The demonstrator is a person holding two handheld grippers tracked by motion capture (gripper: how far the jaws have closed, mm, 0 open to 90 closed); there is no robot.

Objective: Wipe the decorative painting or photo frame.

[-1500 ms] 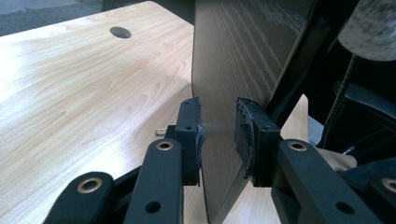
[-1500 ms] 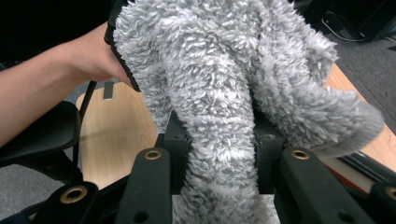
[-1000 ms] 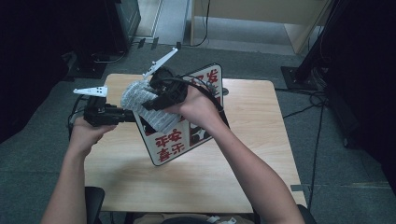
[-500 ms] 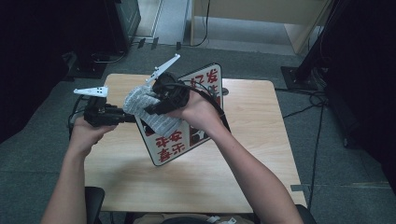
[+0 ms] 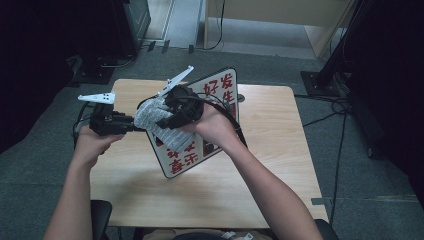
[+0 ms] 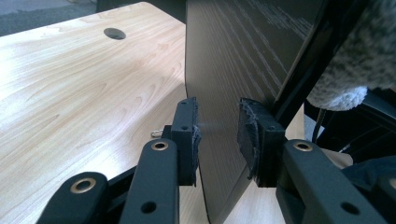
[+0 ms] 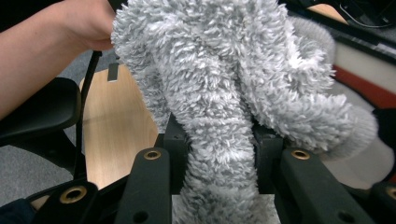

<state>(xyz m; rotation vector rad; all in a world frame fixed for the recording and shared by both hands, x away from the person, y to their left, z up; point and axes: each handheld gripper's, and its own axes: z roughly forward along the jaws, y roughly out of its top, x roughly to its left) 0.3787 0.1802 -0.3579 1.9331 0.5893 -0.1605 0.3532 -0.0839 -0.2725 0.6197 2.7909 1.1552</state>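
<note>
Over the wooden table (image 5: 260, 165) the sign board (image 5: 200, 150) is tipped up on its lower edge, red characters facing the person, and both grippers are on it. The left gripper (image 6: 218, 133) comes in from the board's left side: in the left gripper view the dark back of the board (image 6: 243, 60) runs straight between the two pads, its edge sitting in the gap with one pad on each face. The pads look snug against it, so call that a clamp on the board's edge. The right gripper (image 7: 219, 149) has the grey fluffy cloth (image 7: 224, 79) bunched between its jaws; the pile fills the whole gap and spills up and over the fingertips, jaws squeezed in on it. From the high view that cloth (image 5: 155, 117) sits against the board's upper left area, right beside the left gripper (image 5: 132, 122) and under the right gripper (image 5: 167, 117). No containers on the table; a round cable hole (image 6: 115, 33) shows in its surface.
</note>
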